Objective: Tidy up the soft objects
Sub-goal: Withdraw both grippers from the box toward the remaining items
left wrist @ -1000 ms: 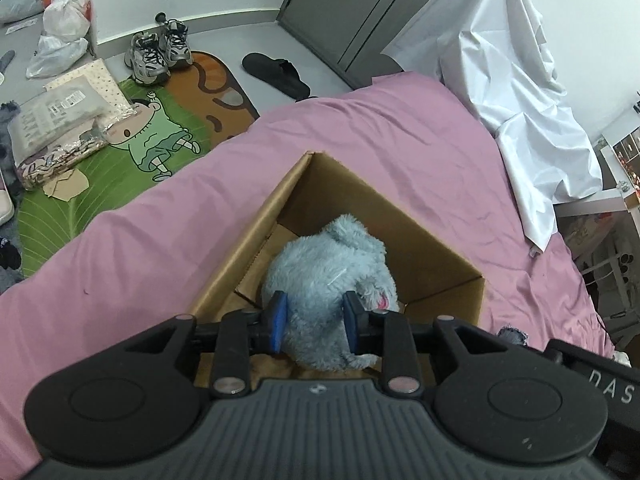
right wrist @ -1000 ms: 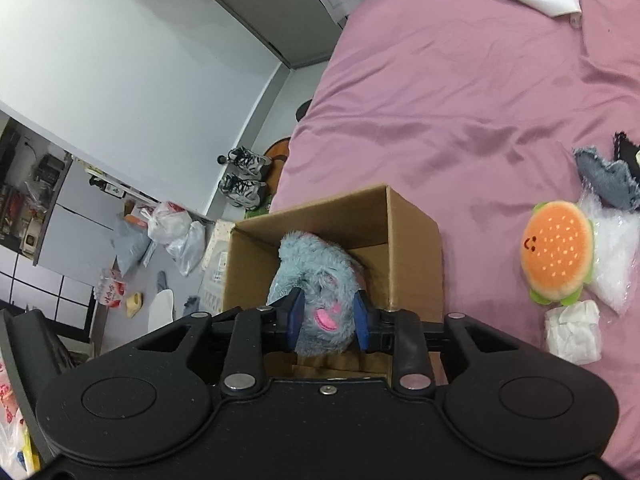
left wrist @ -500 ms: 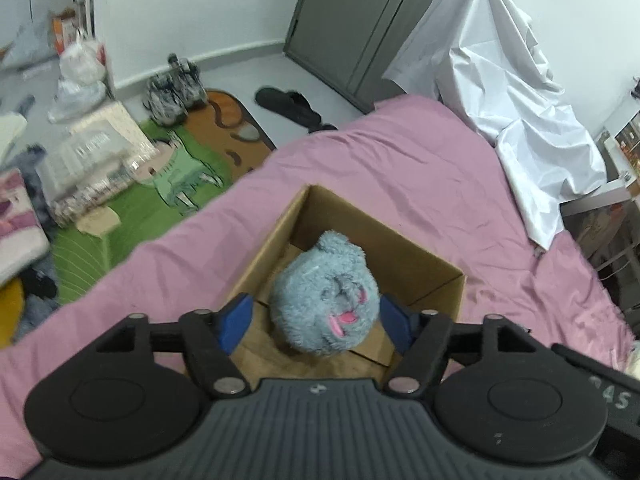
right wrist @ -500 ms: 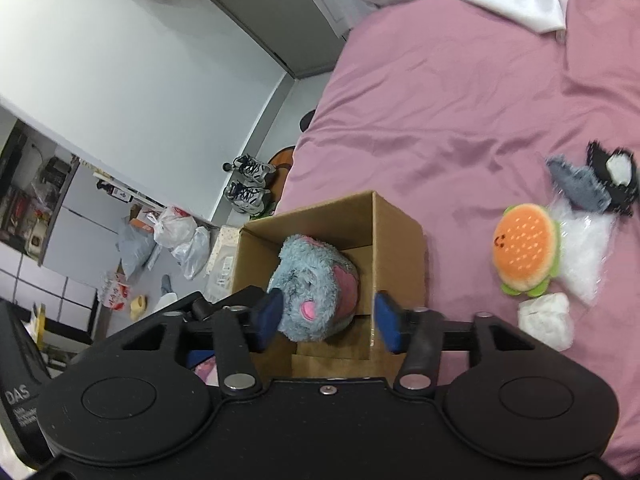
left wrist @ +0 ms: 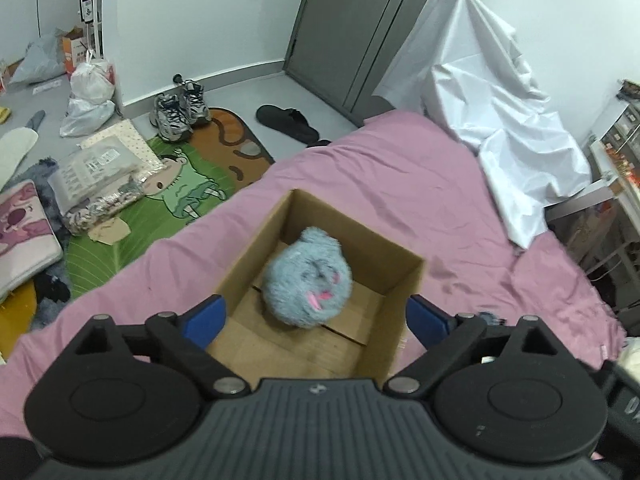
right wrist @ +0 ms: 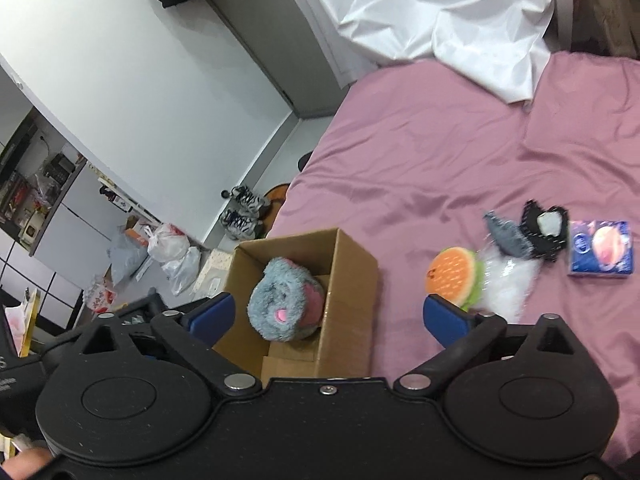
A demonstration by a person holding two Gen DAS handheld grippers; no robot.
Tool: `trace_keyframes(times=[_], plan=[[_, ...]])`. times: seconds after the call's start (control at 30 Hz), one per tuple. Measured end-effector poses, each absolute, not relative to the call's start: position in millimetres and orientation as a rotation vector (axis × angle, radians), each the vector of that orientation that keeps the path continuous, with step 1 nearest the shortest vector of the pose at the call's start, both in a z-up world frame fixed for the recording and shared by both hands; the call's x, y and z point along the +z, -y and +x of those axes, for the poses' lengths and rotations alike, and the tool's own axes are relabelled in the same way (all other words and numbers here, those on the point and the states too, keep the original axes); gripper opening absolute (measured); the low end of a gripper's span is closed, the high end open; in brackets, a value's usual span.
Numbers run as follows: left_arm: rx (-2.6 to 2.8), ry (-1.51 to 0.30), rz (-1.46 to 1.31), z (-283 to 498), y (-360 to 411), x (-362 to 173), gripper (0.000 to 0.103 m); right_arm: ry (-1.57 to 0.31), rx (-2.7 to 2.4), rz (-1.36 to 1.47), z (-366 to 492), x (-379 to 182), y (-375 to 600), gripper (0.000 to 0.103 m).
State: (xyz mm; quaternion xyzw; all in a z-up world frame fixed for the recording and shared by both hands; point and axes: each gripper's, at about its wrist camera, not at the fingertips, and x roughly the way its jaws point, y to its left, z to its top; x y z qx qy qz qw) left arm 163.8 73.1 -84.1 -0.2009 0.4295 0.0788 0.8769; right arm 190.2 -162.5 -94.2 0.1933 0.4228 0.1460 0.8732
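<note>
A grey-blue plush toy (left wrist: 307, 278) with a pink mouth lies inside an open cardboard box (left wrist: 256, 236) on the pink bed sheet; it also shows in the right wrist view (right wrist: 285, 303), in the box (right wrist: 354, 280). My left gripper (left wrist: 316, 320) is open wide and empty above the box's near edge. My right gripper (right wrist: 328, 316) is open wide and empty above the box. A burger plush (right wrist: 454, 277), a grey plush (right wrist: 506, 236), a black and white plush (right wrist: 546, 232) and a clear plastic bag (right wrist: 506, 284) lie on the sheet right of the box.
A blue tissue pack (right wrist: 602, 254) lies at the far right of the bed. A white sheet (left wrist: 492, 92) drapes over furniture beyond the bed. Sneakers (left wrist: 180, 110), a slipper (left wrist: 286, 120), bags and a cartoon mat (left wrist: 172, 196) lie on the floor to the left.
Both grippers were shut on the plush toy over the box; both have opened wide and pulled up and back. The toy now rests in the box.
</note>
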Motion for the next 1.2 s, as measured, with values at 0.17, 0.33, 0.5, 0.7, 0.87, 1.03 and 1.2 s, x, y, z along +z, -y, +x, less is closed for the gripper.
trace_keyframes(times=[0.17,0.33,0.5,0.7,0.87,1.03,1.2], plan=[[0.156,-0.862,-0.412,152.7,-58.5,-66.2,0.102,-0.843,0.293,0.401,178.8,-84.4,176.0,0.103],[0.151,-0.847,-0.404,145.3,-47.0,-55.3,0.103,-0.812,0.276,0.405,168.1,-76.6,195.2,0.103],[0.126,-0.867,-0.402,141.9,-34.3,-50.9,0.103,-0.782,0.268,0.417,157.7,-70.7,211.9,0.103],[0.121,-0.865,-0.401,134.9,-20.5,-46.7,0.103,-0.742,0.251,0.424,147.4,-65.9,229.8,0.103],[0.126,-0.856,-0.385,129.8,-8.2,-40.3,0.103,-0.748,0.236,0.428,143.4,-63.6,241.3,0.103],[0.139,-0.846,-0.37,125.7,-0.2,-36.5,0.103,-0.737,0.218,0.394,136.7,-60.0,250.2,0.103],[0.13,-0.833,-0.339,120.8,9.6,-34.7,0.103,-0.754,0.189,0.382,133.1,-61.9,260.0,0.103]])
